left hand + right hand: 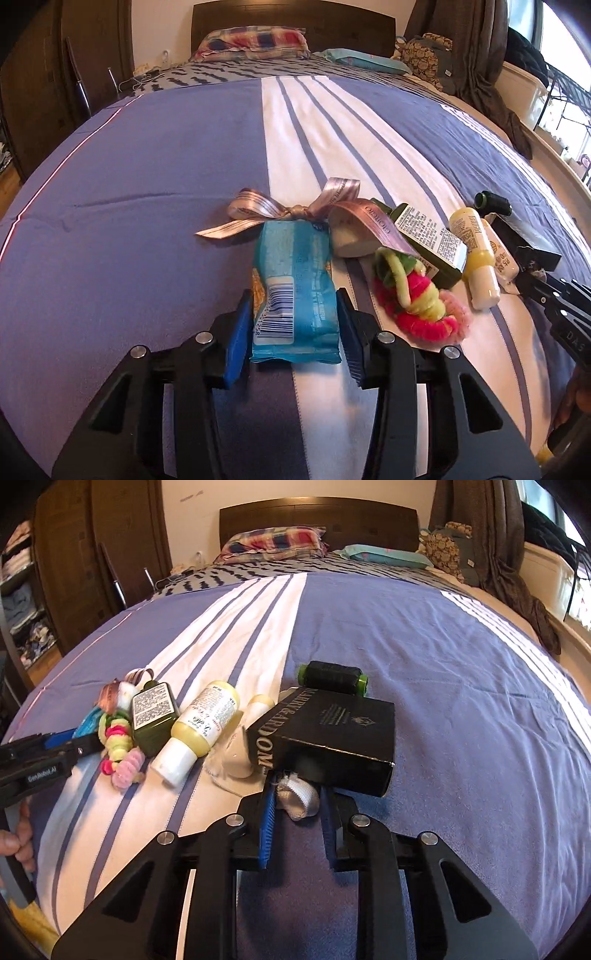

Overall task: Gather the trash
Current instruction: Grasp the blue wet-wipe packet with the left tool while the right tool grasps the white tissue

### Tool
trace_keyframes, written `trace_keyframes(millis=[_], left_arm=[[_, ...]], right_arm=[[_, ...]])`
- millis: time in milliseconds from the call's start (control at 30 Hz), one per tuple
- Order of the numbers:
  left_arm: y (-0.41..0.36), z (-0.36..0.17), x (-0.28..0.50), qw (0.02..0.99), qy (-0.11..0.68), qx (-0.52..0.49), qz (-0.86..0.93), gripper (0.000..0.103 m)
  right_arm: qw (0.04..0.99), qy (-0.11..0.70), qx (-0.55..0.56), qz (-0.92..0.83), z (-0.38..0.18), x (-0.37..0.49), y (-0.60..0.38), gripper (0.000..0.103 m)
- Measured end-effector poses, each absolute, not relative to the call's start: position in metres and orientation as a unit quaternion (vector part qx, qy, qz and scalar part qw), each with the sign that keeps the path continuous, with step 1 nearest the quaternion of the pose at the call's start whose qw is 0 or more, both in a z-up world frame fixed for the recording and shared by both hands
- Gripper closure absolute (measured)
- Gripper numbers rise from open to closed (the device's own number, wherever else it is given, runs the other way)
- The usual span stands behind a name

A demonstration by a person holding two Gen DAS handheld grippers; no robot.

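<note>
Left gripper [293, 314]: 2 blue pads bracket the near end of the blue snack wrapper [291, 284], 1 on each long side. Pads look to be at the foil, but whether they press cannot be told. Wrapper lies flat on the bedspread [129, 221], long axis running straight away from the jaws toward the ribbon bow [291, 212] at its far end. Judgement: aligned for a straight lift, no rotation needed.

Right gripper [295, 801]: jaws drawn together on a small white scrap [299, 797] at the open near end of the black carton [325, 734]. Carton lies on its side, long axis across the gripper's line.

Between the 2 grippers, lying down: pipe-cleaner tangle [417, 295], green bottle [424, 240], yellow bottle [476, 254]. Left gripper is nearer the tangle, right nearer the yellow bottle.
</note>
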State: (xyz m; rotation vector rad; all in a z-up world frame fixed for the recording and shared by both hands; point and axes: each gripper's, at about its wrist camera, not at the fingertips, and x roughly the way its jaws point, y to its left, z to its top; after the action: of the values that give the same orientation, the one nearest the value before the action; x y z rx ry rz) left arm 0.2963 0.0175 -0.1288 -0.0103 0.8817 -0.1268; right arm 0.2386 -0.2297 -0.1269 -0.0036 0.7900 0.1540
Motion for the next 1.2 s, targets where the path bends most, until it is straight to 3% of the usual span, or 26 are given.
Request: trace_keyframes(millis=[233,800,1200], left_arm=[[0.021,-0.123,0.269,0.904,0.422,-0.008,-0.066,0.065],[-0.009,-0.088,0.11,0.921,0.375,-0.002,-0.107,0.065],[-0.032,-0.102,0.037,0.915,0.374,-0.003,-0.149,0.064]], right_arm=[[0.922,0.378,0.01,0.086,-0.118,0.211,-0.231,0.081],[0.93,0.351,0.01,0.105,-0.095,0.092,-0.232,0.081],[0.932,0.35,0.017,0.097,-0.11,0.023,-0.242,0.081]])
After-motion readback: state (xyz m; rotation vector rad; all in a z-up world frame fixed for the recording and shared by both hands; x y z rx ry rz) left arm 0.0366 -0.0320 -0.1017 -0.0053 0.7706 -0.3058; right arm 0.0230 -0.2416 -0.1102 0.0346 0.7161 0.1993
